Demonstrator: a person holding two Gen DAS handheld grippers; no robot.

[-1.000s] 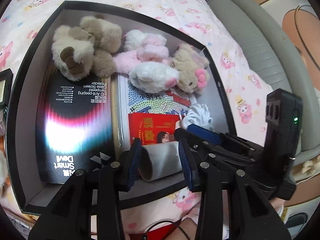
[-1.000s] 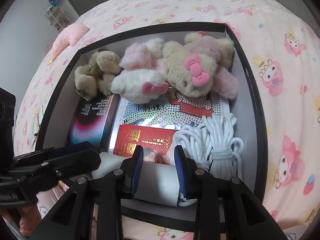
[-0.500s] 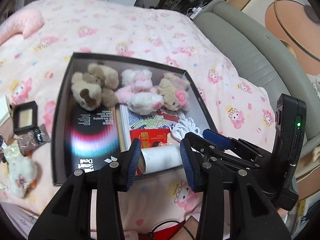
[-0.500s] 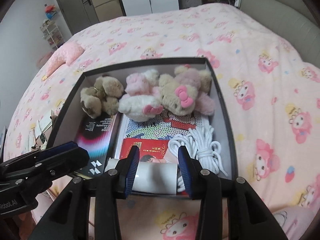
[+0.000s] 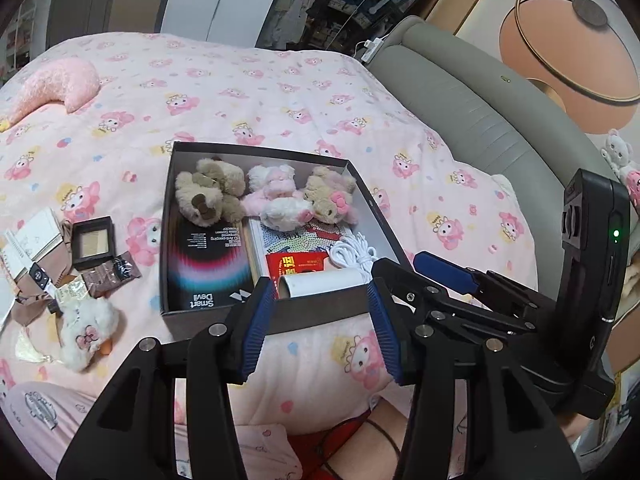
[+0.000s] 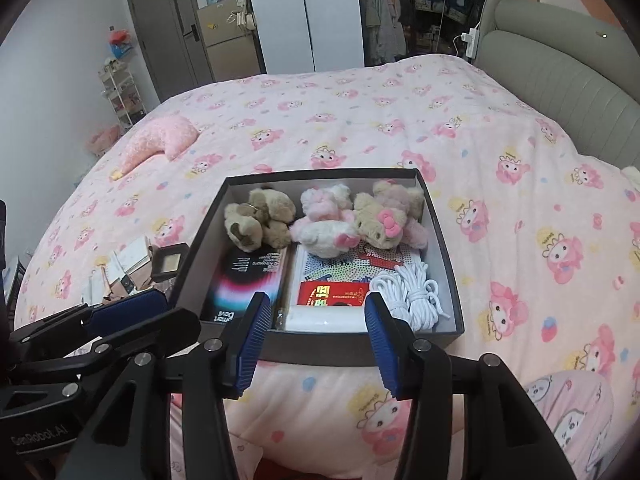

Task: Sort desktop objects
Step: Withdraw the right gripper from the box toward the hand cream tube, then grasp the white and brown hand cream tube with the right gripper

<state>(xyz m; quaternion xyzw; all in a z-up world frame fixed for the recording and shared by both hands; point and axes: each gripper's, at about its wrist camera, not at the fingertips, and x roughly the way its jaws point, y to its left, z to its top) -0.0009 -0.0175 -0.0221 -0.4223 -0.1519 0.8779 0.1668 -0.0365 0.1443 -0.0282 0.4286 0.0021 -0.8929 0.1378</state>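
Note:
A black box (image 5: 167, 216) (image 6: 445, 248) lies on the pink bedspread. It holds three plush toys (image 5: 276, 196), a dark screen-protector pack (image 5: 208, 264), a red packet (image 5: 298, 266), a coil of white rope (image 5: 354, 254) and a white roll (image 5: 320, 285) (image 6: 320, 317) along its near wall. My left gripper (image 5: 320, 300) hovers above the box's near edge, jaws opening, nothing between the pads. My right gripper (image 6: 316, 300) hangs beside it, jaws also opening and empty. Each gripper shows in the other's view, the right gripper (image 5: 444, 272) and the left gripper (image 6: 128, 308).
Left of the box lie loose items: a small black framed case (image 5: 93, 242), a brown wrapper (image 5: 114, 276), a white plush (image 5: 86, 332) and notebooks (image 5: 28, 240). A pink crescent pillow (image 5: 60, 88) lies far left. The grey headboard (image 5: 480, 128) bounds the right. A person's legs show below.
Both grippers have let go of the white roll, which now lies inside the box. They rose and drew back from the box, with jaws wider than before.

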